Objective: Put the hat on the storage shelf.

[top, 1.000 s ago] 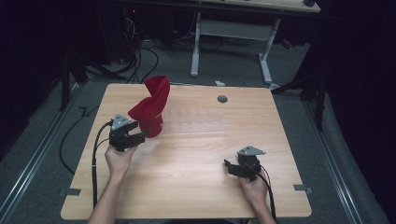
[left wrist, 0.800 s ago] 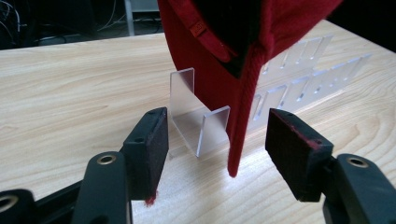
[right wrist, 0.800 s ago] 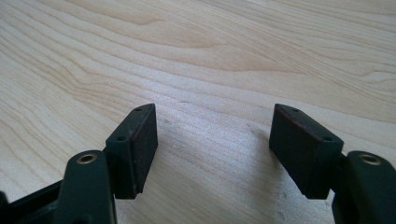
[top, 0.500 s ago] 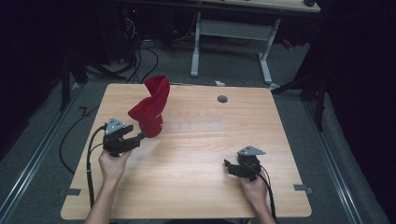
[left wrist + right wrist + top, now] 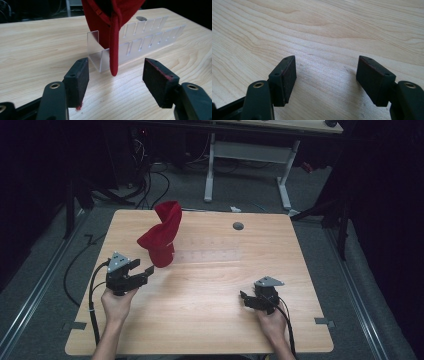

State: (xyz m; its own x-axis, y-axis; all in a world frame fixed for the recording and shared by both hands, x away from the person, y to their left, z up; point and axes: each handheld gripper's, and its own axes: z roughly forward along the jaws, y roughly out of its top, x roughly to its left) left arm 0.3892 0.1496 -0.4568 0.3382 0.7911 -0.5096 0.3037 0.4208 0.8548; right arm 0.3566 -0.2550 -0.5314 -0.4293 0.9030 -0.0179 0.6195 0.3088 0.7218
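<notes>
Now, red cap (image 5: 161, 234) propped upright in clear rack (image 5: 140, 40) on bench (image 5: 210, 320), brim down for grabbing. Left gripper (image 5: 115, 75) spread wide just short of brim; right gripper (image 5: 325, 77) apart, idle, empty.

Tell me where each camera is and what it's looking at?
High view: above the person's side, looking down on the table; forearms, both hands and tools show.
Left gripper view: on the left tool, facing the red cap on the clear rack; open jaws show.
Right gripper view: on the right tool, facing bare wood; open jaws show.
Shared: high and left views both see the cap.
</notes>
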